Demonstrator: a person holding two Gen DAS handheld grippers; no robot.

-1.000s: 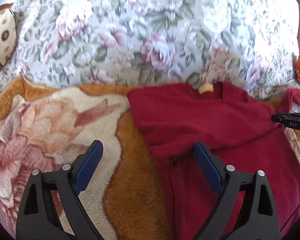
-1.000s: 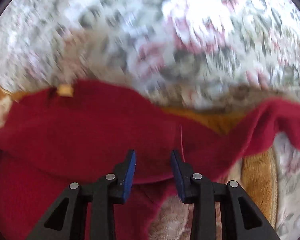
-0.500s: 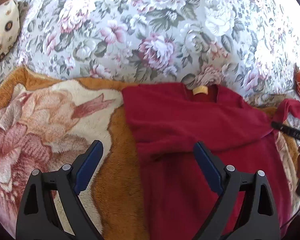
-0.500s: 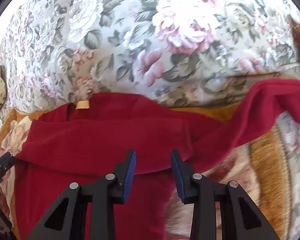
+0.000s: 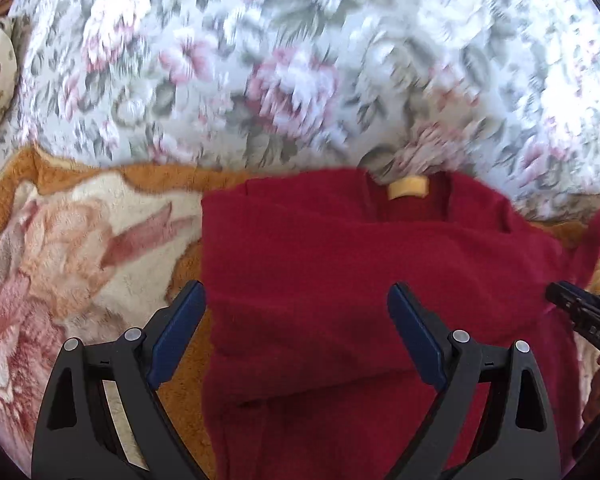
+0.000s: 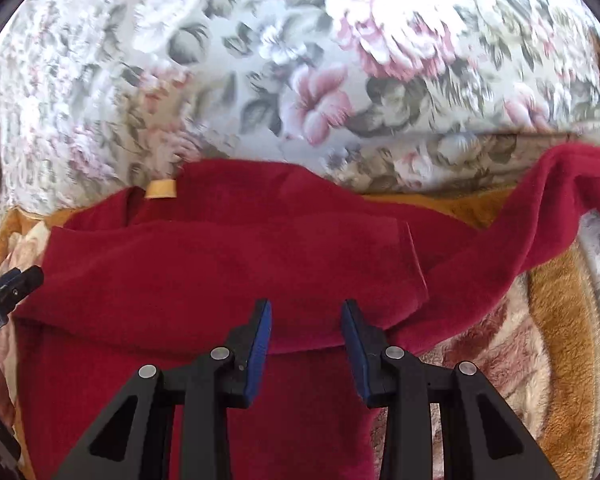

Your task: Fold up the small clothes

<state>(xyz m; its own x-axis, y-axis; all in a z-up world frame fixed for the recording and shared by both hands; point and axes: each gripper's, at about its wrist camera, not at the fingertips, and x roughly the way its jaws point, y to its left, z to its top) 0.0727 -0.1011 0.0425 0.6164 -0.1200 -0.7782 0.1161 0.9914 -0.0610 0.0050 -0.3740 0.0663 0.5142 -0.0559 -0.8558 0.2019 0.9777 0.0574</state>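
My left gripper (image 5: 296,300) black plastic, triangular cut-outs, silver rivets, dark blue pads (image 5: 180,332), my right gripper (image 6: 306,312) same black frame, round silver screws, blue pads, white lettering on its side

My two wrist cameras look steeply down, close over the bed; both share the red sweater (image 5: 340,280) and its tan label (image 6: 161,189)
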